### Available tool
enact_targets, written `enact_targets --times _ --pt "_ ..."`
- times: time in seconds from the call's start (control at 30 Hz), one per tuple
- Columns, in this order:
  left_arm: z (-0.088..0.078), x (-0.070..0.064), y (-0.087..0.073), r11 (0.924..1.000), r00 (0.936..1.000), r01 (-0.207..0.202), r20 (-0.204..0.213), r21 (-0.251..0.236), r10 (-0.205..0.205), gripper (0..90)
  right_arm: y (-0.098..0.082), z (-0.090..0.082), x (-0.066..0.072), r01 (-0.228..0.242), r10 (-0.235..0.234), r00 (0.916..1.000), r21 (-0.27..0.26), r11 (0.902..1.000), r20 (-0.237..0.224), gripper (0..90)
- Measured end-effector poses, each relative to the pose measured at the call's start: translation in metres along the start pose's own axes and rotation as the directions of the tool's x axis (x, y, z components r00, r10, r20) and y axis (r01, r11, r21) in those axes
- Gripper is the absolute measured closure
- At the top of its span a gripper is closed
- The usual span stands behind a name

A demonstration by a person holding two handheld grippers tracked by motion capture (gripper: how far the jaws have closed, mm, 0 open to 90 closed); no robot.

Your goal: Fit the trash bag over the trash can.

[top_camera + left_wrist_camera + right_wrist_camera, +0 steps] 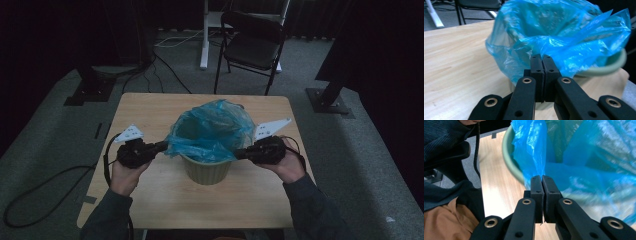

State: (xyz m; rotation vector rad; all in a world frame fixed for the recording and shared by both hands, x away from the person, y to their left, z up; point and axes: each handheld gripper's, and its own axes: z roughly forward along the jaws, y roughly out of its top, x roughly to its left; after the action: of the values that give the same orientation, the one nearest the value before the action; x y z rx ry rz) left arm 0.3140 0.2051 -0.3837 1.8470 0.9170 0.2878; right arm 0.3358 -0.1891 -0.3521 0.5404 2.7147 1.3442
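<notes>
Both grippers, left (161,146) and right (240,154), have jaws pinched shut on the blue bag (210,131); next, probably stretch it over the bin (206,169) rim.

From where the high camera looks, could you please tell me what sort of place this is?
Probably a recording room or lab rather than a home: a lone wooden table stands on grey carpet, ringed by dark curtains, with a folding chair and floor-standing black stands with cables behind it.

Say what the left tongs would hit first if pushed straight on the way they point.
The left tongs are shut on the blue bag, so the bag film comes first, then probably the green bin behind it; depth is unclear.
</notes>
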Motion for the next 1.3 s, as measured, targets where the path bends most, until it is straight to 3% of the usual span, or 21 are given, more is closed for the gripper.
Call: enact_targets --times 0.3,1.0,1.3 --pt "0.003 -0.004 -0.015 0.9992 0.9996 0.001 0.029 0.039 -0.002 89.1 -0.017 0.001 0.002 -0.018 0.018 0.9996 0.013 0.9998 -0.022 89.5" --pt "0.024 -0.008 -0.025 0.9964 0.9980 -0.007 0.063 0.084 0.002 89.2 -0.023 0.012 0.000 -0.028 0.029 0.9989 0.022 0.9994 -0.038 89.7" --pt "0.033 -0.013 -0.031 0.9919 0.9978 -0.039 0.058 0.121 0.033 89.2 -0.024 0.018 0.002 -0.022 0.024 0.9982 0.038 0.9991 -0.055 89.8"
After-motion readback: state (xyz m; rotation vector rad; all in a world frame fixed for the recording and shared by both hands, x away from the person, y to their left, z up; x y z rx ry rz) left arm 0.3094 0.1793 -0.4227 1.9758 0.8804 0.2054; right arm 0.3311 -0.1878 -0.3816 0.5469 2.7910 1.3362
